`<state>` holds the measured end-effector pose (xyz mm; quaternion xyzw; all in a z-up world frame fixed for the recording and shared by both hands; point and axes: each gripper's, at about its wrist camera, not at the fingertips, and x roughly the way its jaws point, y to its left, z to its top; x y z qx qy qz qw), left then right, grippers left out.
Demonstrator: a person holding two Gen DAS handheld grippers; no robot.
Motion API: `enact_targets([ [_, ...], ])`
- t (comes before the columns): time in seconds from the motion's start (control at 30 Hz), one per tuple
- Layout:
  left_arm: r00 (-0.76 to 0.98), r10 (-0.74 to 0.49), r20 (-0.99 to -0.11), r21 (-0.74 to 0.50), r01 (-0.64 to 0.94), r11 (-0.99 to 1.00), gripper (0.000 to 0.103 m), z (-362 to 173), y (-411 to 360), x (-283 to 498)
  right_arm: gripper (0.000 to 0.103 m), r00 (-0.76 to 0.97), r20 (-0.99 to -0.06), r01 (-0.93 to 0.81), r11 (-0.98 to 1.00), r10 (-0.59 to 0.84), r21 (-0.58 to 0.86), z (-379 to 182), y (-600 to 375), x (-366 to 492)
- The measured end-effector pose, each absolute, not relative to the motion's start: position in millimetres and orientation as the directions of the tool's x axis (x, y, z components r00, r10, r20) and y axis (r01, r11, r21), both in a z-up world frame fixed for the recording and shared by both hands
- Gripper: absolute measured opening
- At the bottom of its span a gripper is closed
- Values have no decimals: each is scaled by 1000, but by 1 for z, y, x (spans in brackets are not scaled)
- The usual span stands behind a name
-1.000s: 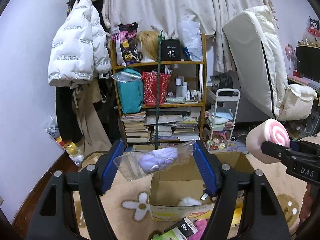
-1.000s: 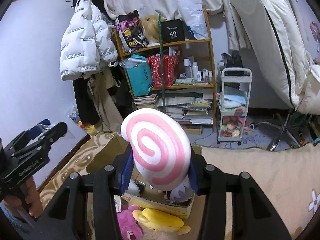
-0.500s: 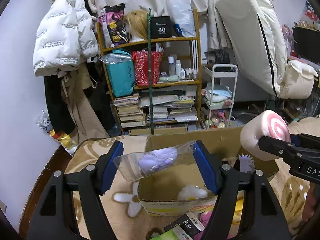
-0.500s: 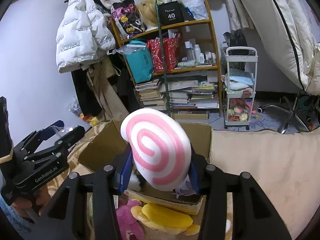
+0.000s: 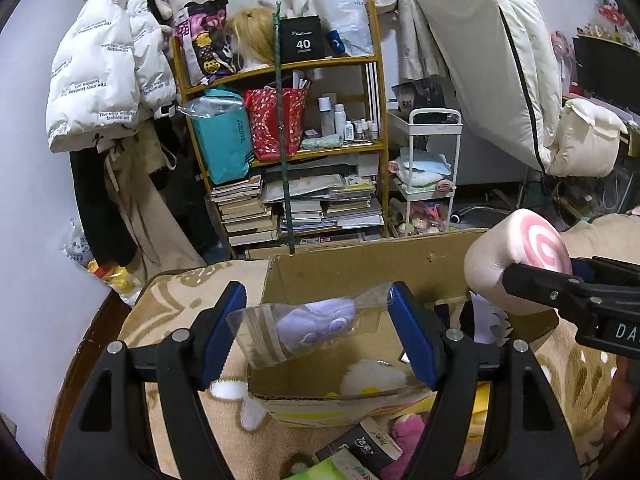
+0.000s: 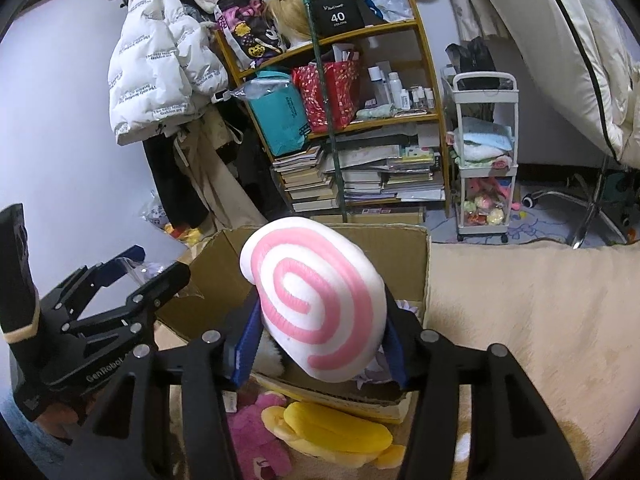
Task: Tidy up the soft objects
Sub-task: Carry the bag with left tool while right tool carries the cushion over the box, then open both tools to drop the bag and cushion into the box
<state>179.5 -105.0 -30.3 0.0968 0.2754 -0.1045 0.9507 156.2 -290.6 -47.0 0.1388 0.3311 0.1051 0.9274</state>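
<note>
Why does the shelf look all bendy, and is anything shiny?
Left wrist view: the fisheye lens bows the bookshelf and darkens the corners; the clear bag glints. Right wrist view: the shelf leans and curves more; the swirl plush stays sharp.

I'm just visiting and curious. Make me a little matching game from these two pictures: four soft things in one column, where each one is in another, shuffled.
Things:
1. pink-and-white swirl cushion
2. purple plush in a clear bag
3. yellow plush
4. white puffer jacket

Places:
A. hanging on the wall left of the shelf
B. gripped in the left tool
C. lying on the rug in front of the cardboard box
D. gripped in the right tool

Pairs: 1-D, 2-B, 3-C, 4-A
</note>
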Motion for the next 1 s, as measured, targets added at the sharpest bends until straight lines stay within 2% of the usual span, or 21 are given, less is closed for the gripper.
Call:
enact_targets([
  [0.1, 825, -149, -545, 110, 246, 963, 74, -31, -104, 182, 61, 756, -576, -111, 928, 310, 354, -48, -292, 157],
  [0.17, 824, -147, -546, 93, 234, 968, 83, -33, -100, 183, 63, 753, -579, -111, 927, 314, 358, -49, -292, 158],
  [0.3, 827, -132, -546, 89, 214, 973, 84, -33, -95, 183, 67, 741, -584, -113, 919, 330, 377, -52, -294, 161],
  [0.4, 825, -113, -554, 89, 194, 977, 89, -32, -92, 183, 72, 735, -592, -109, 918, 332, 380, -54, -294, 162],
  [0.47, 827, -101, -553, 91, 181, 979, 92, -31, -89, 180, 90, 737, -591, -108, 919, 329, 378, -53, -294, 160],
  [0.57, 825, -86, -558, 98, 169, 981, 95, -28, -85, 175, 100, 758, -573, -104, 926, 310, 363, -47, -294, 154],
  [0.7, 822, -61, -566, 109, 147, 983, 97, -25, -80, 168, 103, 768, -573, -104, 938, 288, 332, -39, -293, 147],
  [1.0, 805, -23, -593, 81, 87, 993, 98, -22, -57, 143, 103, 769, -571, -84, 932, 285, 352, -29, -297, 122],
])
